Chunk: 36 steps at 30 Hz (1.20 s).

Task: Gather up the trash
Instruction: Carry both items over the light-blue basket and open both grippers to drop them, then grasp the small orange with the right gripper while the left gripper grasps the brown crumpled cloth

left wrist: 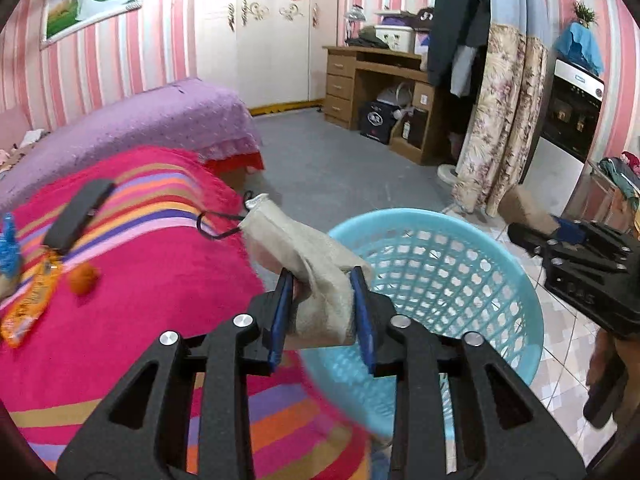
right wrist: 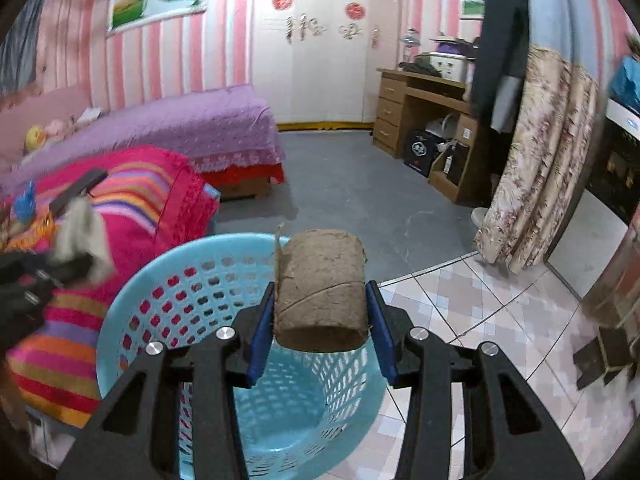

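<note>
My left gripper (left wrist: 324,312) is shut on a beige cloth drawstring pouch (left wrist: 304,264) and holds it at the left rim of a light blue plastic basket (left wrist: 500,280). My right gripper (right wrist: 322,320) is shut on a brown roll of twine (right wrist: 320,292) and holds it above the same basket (right wrist: 160,280). The right gripper also shows in the left wrist view (left wrist: 580,256), beyond the basket's right rim. On the pink striped blanket (left wrist: 140,320) lie an orange snack wrapper (left wrist: 28,304), a small orange ball (left wrist: 83,278), a blue object (left wrist: 9,246) and a black flat item (left wrist: 80,212).
A purple-covered bed (left wrist: 160,120) lies behind the blanket. A wooden desk (left wrist: 380,92), a floral curtain (left wrist: 500,120) and a dark appliance (left wrist: 572,112) stand at the far right. Grey floor (left wrist: 340,160) and tiles (right wrist: 480,320) surround the basket.
</note>
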Motion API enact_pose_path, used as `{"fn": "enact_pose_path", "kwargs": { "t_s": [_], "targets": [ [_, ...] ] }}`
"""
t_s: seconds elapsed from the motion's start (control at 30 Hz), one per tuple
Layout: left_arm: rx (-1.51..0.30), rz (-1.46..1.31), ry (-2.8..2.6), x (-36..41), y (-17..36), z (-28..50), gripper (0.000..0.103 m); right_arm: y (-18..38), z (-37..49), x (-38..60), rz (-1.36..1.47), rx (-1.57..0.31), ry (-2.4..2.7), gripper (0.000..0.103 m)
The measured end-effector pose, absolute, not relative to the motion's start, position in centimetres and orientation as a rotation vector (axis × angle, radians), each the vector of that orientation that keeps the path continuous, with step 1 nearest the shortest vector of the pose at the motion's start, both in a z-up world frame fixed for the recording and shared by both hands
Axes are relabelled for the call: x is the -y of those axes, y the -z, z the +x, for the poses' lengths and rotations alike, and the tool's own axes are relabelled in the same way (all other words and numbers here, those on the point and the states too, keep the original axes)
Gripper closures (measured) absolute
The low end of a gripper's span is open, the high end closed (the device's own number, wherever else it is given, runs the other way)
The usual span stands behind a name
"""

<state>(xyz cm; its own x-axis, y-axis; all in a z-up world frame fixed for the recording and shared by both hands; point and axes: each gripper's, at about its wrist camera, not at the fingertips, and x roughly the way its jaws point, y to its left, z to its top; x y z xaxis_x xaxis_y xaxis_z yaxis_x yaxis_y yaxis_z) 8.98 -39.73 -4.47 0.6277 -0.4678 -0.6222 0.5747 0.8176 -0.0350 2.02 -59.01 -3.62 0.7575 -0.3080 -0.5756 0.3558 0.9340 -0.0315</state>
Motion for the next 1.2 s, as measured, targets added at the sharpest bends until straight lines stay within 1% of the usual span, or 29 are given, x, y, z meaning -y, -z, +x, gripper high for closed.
{"fn": "enact_pose_path", "kwargs": {
  "t_s": [0.03, 0.07, 0.1, 0.13, 0.2, 0.3, 0.4, 0.6, 0.63, 0.67, 0.7, 0.73, 0.77, 0.8, 0.87, 0.97, 1.2],
  "targets": [
    [-0.674, 0.186, 0.614, 40.4, 4.8, 9.1, 0.064, 3.7, 2.0, 59.2, 0.092, -0.604, 0.369, 0.06],
    [-0.685, 0.202, 0.615, 41.1, 5.3, 9.4, 0.062, 3.8, 1.9, 59.2, 0.094, -0.6, 0.372, 0.06],
    [-0.684, 0.205, 0.606, 41.5, 5.6, 9.5, 0.056, 3.9, 2.0, 59.4, 0.095, -0.599, 0.375, 0.06],
    [-0.69, 0.211, 0.605, 41.8, 5.9, 9.8, 0.039, 3.9, 1.9, 59.2, 0.093, -0.599, 0.377, 0.06],
    [-0.705, 0.225, 0.596, 41.9, 6.1, 10.4, 0.027, 4.0, 1.8, 59.2, 0.093, -0.6, 0.374, 0.06],
    [-0.669, 0.192, 0.562, 40.1, 5.5, 10.9, 0.014, 4.0, 1.4, 58.7, 0.092, -0.604, 0.37, 0.06],
    [-0.626, 0.186, 0.519, 37.7, 4.6, 11.2, 0.009, 4.2, 1.6, 58.5, 0.103, -0.61, 0.361, 0.06],
    [-0.594, 0.156, 0.455, 33.7, 3.5, 11.6, 0.006, 4.4, 2.8, 57.1, 0.115, -0.606, 0.342, 0.058],
    [-0.601, 0.146, 0.449, 33.1, 3.4, 11.8, 0.006, 4.6, 3.1, 57.0, 0.115, -0.613, 0.345, 0.053],
    [-0.606, 0.141, 0.446, 32.7, 3.5, 11.9, 0.006, 5.0, 3.4, 56.9, 0.113, -0.618, 0.362, 0.039],
    [-0.611, 0.136, 0.438, 32.1, 3.5, 12.0, 0.006, 5.2, 3.7, 56.8, 0.117, -0.624, 0.367, 0.033],
    [-0.611, 0.135, 0.432, 31.9, 3.5, 12.1, 0.006, 5.4, 3.8, 56.8, 0.124, -0.627, 0.372, 0.023],
    [-0.612, 0.135, 0.423, 31.4, 3.5, 12.1, 0.006, 5.5, 3.9, 56.7, 0.122, -0.63, 0.388, 0.02],
    [-0.614, 0.134, 0.419, 31.1, 3.5, 12.1, 0.006, 5.4, 3.9, 56.7, 0.12, -0.637, 0.41, 0.019],
    [-0.615, 0.134, 0.414, 30.6, 3.5, 11.9, 0.006, 5.2, 3.6, 56.4, 0.128, -0.627, 0.435, 0.011],
    [-0.609, 0.126, 0.404, 28.9, 3.2, 11.4, 0.006, 4.4, 3.3, 55.3, 0.135, -0.587, 0.457, 0.005],
    [-0.59, 0.147, 0.33, 22.2, 1.4, 9.8, 0.006, 1.9, 4.6, 49.8, 0.093, -0.515, 0.426, 0.005]
  ]
}}
